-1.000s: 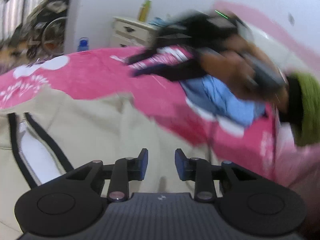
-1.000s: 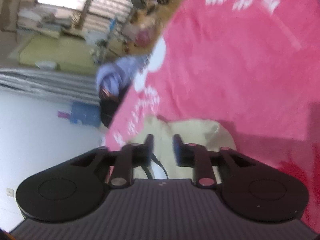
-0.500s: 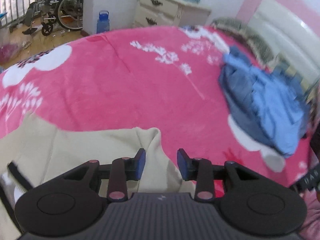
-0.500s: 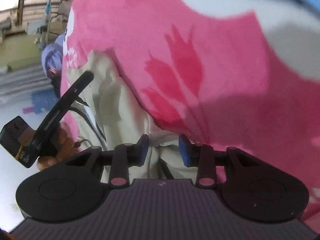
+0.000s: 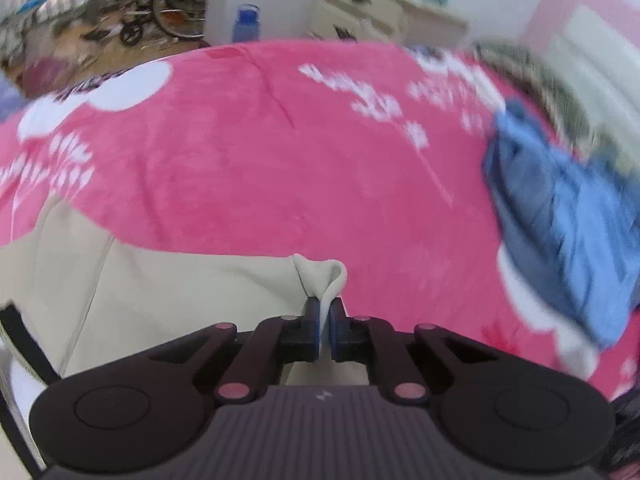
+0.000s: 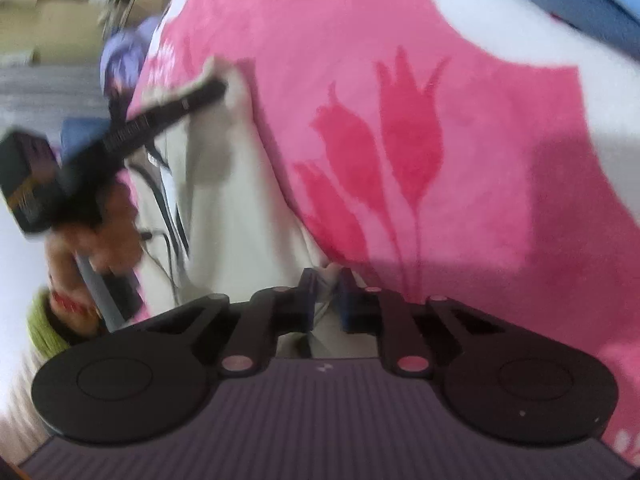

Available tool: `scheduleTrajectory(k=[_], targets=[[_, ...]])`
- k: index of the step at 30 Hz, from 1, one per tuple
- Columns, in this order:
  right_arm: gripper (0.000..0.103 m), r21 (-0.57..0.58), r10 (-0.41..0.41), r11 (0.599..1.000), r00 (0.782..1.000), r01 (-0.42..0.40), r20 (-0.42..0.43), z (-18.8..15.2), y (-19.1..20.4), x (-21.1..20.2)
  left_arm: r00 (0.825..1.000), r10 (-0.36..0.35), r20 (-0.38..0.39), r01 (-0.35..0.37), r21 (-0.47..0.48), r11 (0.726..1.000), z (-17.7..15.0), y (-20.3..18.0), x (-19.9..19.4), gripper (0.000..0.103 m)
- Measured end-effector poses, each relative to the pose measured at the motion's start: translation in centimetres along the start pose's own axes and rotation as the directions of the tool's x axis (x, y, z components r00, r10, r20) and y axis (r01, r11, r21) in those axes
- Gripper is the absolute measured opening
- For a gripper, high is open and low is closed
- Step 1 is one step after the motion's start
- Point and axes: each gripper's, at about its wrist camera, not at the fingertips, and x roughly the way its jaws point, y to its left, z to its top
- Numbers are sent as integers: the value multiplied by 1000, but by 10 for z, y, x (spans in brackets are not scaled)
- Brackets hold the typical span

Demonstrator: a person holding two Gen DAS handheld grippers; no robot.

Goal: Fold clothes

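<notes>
Pinching cream jacket (image 5: 168, 292) — both tongs (image 5: 325, 318)

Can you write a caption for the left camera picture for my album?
The left tongs pinch a corner of the cream jacket on the pink blanket, beside blue clothes.

A home bedroom: pink floral blanket (image 5: 248, 168) covers the bed, white dresser (image 5: 384, 20) at upper right.

both claws, left claw (image 5: 325, 322) & right claw (image 6: 327, 292), clamped tight.
</notes>
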Motion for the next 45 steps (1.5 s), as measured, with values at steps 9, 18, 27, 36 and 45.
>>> scheduleTrajectory(k=[9, 18, 27, 36, 45], targets=[[0, -194, -167, 965, 984, 175, 57, -4, 10, -14, 974, -168, 155, 204, -257, 945, -27, 60, -15, 5], [38, -547, 76, 835, 973, 57, 218, 64, 105, 14, 956, -193, 220, 249, -271, 930, -33, 68, -35, 5], [0, -643, -102, 756, 992, 123, 70, 14, 61, 40, 950, -184, 254, 263, -325, 908, -41, 81, -40, 5], [6, -614, 35, 787, 988, 66, 151, 52, 85, 11, 944, -201, 264, 280, -309, 909, -40, 84, -48, 5], [39, -561, -15, 828, 1000, 3, -18, 41, 63, 44, 934, -230, 274, 298, -237, 925, -32, 67, -39, 5]])
